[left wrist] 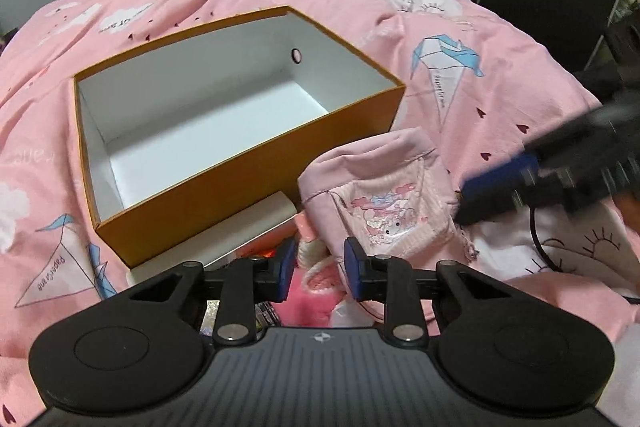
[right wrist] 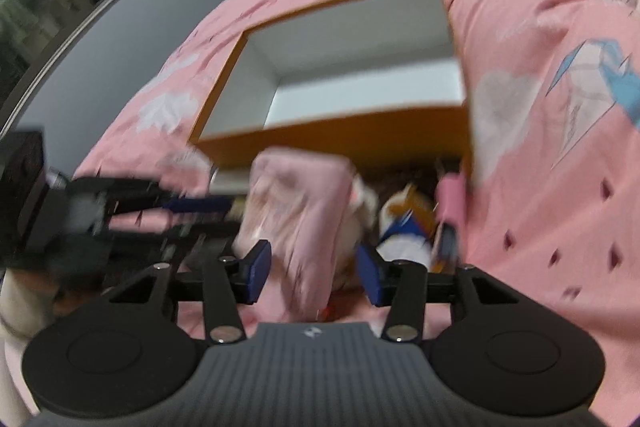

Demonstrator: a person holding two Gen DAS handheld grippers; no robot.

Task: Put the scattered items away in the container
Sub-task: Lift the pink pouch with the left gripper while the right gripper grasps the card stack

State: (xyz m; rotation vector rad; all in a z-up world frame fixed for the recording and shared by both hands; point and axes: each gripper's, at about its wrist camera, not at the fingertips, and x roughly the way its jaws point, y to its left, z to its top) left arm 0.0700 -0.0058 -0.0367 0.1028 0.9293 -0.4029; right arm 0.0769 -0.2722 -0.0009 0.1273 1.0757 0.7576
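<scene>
The orange box [left wrist: 248, 163] stands empty on the pink bed cover [left wrist: 500, 67]. The left tool [left wrist: 316, 267] is released, its fingers apart beside a pink pouch [left wrist: 380, 187]. The right tool [right wrist: 314, 267] is also released, with the pouch between its fingers.

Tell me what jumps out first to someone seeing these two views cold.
The open orange box with its bare white inside dominates, sitting on the pink printed quilt. Just in front of it a pink cartoon-print pouch stands up from a small heap of items, with the left hand-held gripper right below it and the blurred right hand-held gripper coming in from the right.
</scene>
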